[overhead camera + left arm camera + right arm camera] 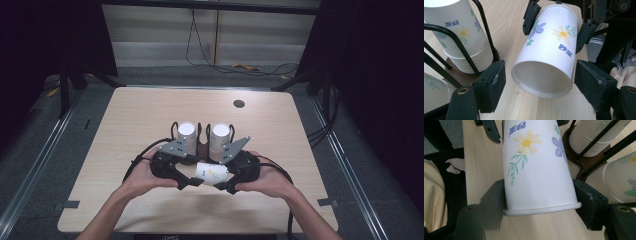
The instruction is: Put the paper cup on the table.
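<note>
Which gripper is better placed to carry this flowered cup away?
Right. The right gripper is shut on the cup near its rim; the left gripper has its jaws open around the base.

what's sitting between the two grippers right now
A single flowered paper cup lies on its side between the left gripper and the right gripper, seen in the high view. The right gripper clamps its rim end; the left gripper's jaws stand apart beside its base.
</note>
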